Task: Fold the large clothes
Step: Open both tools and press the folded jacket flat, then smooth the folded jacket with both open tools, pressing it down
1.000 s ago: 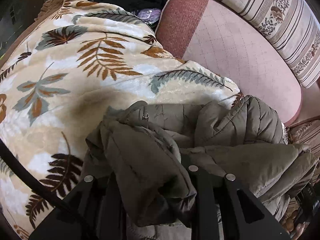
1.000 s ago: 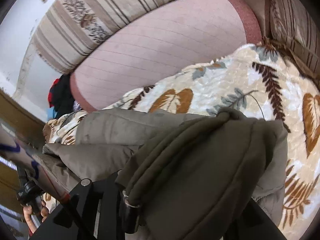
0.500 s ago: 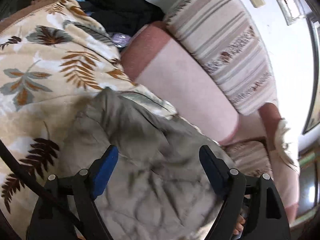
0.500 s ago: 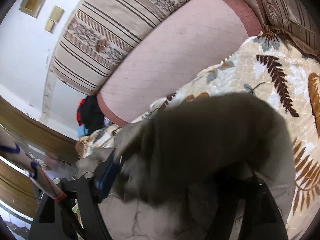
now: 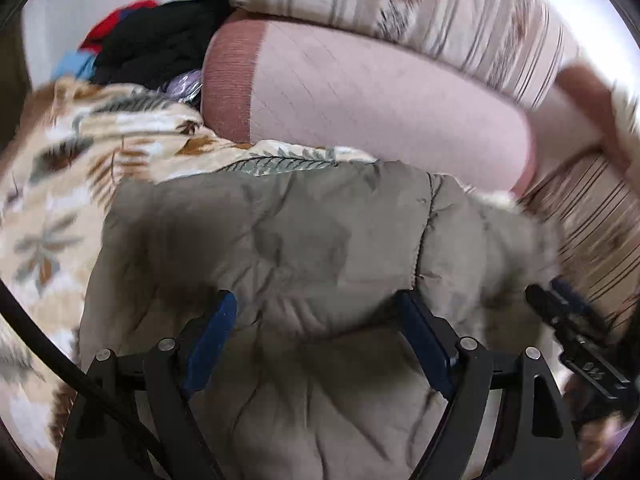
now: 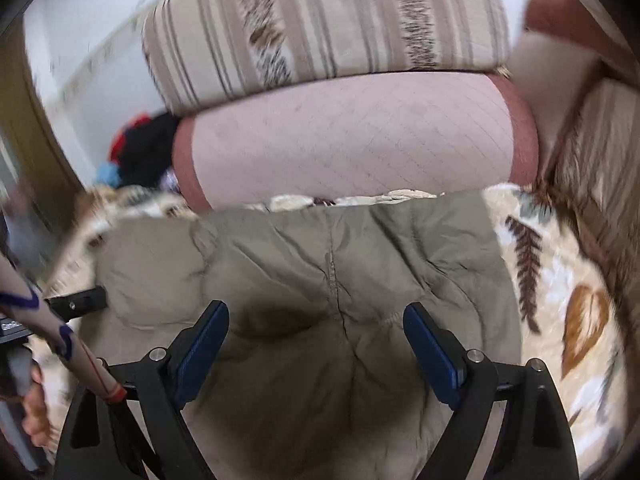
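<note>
Jacket (image 6: 320,280) on blanket (image 6: 560,280), cushion (image 6: 360,140) behind – clothes pile (image 5: 160,44) far left

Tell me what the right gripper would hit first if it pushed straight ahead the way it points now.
Most likely the olive padded jacket: the right gripper, jaws open and empty after just opening, points down at the jacket's top, which lies on the leaf-print blanket. How far off it is can't be judged.

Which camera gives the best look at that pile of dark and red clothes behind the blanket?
Left wrist: the clothes pile sits large and fairly sharp beside the pink cushion. Right wrist shows it smaller and blurred.
</note>
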